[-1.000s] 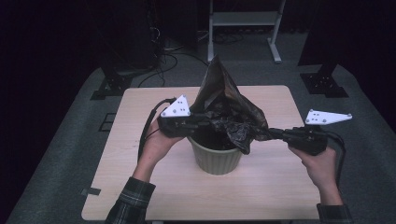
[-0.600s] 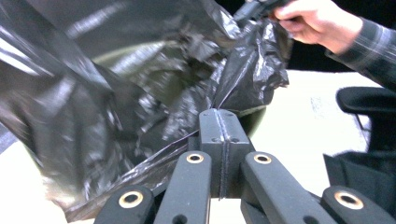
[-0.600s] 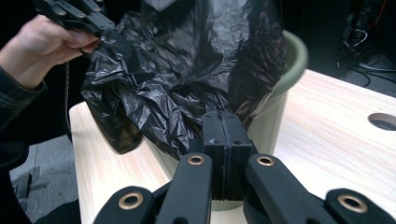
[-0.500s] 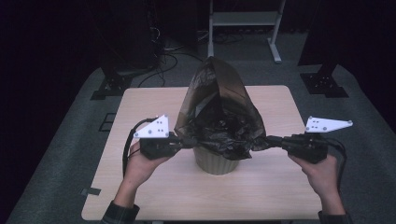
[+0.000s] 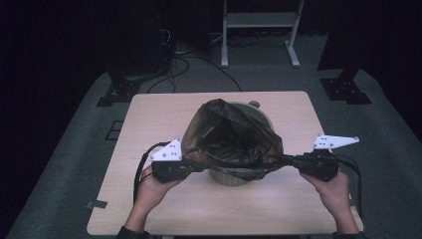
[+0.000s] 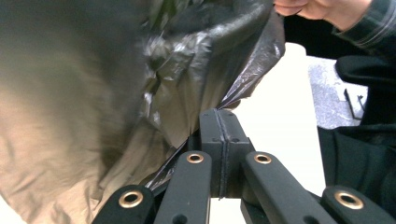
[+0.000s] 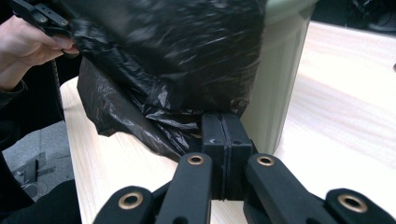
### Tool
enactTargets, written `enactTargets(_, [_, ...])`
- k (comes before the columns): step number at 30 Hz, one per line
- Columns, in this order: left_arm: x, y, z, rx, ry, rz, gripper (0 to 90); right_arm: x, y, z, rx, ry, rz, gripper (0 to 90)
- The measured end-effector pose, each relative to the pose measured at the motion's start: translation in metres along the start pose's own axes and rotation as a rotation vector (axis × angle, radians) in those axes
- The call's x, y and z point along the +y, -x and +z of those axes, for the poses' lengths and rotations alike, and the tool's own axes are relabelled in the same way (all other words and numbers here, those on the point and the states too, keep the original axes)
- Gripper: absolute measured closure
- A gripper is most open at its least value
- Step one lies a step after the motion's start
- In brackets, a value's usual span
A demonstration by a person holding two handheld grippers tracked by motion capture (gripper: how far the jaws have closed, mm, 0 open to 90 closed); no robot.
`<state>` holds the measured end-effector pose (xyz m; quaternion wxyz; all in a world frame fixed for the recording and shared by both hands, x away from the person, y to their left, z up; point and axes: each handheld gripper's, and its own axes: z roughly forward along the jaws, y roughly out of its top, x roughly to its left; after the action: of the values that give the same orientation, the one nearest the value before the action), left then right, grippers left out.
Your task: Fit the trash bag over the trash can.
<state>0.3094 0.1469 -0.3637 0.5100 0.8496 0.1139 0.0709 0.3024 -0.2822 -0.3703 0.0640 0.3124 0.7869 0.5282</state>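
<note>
High view: both grippers' jaws pinch crinkly black bag [image 5: 234, 142] over ribbed bin [image 5: 229, 178].

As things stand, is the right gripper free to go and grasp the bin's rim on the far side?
Probably not yet. The right gripper is shut on the black bag, stretched between it and the left gripper, and the bag drapes over the green bin; it must let go first.

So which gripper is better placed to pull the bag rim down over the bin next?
Roughly even, slightly the right gripper: both are shut on the black bag, but in its own view the bin stands right beside its jaws.
</note>
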Motion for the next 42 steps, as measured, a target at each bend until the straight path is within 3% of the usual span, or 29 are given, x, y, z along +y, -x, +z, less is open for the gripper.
enactTargets(7, [-0.014, -0.007, 0.012, 0.028, -0.042, -0.017, 89.7, -0.017, 0.008, 0.016, 0.006, -0.048, 0.039, 89.8])
enactTargets(8, [-0.012, -0.006, 0.010, 0.039, -0.038, -0.009, 89.7, -0.018, 0.009, 0.017, 0.008, -0.049, 0.042, 87.6])
enactTargets(9, [-0.011, -0.006, 0.009, 0.042, -0.032, -0.005, 89.7, -0.016, 0.009, 0.014, -0.001, -0.043, 0.041, 76.0])
enactTargets(13, [-0.008, -0.004, 0.000, 0.045, 0.002, -0.002, 89.7, -0.008, 0.009, -0.005, -0.023, 0.031, 0.051, 64.2])
enactTargets(17, [-0.007, -0.004, -0.003, 0.045, 0.012, 0.000, 89.7, 0.003, 0.007, -0.029, -0.028, 0.112, 0.044, 59.1])
enactTargets(22, [-0.003, -0.003, -0.002, 0.048, 0.011, 0.012, 89.7, 0.025, -0.008, -0.038, 0.010, 0.160, -0.005, 46.7])
enactTargets(27, [-0.002, -0.003, -0.001, 0.045, 0.013, 0.014, 89.6, 0.056, -0.035, -0.023, 0.049, 0.160, -0.091, 38.4])
enactTargets(33, [-0.001, -0.002, -0.001, 0.041, 0.015, 0.016, 89.7, 0.085, -0.057, -0.006, 0.123, 0.186, -0.144, 36.2])
enactTargets(39, [-0.001, -0.001, 0.000, 0.036, 0.014, 0.020, 89.7, 0.099, -0.069, 0.021, 0.131, 0.150, -0.179, 34.6])
enactTargets(41, [-0.001, -0.002, 0.000, 0.035, 0.012, 0.021, 89.7, 0.100, -0.069, 0.031, 0.115, 0.128, -0.182, 35.5])
enactTargets(42, [-0.001, -0.002, 0.000, 0.034, 0.012, 0.021, 89.7, 0.100, -0.069, 0.034, 0.109, 0.123, -0.181, 40.7])
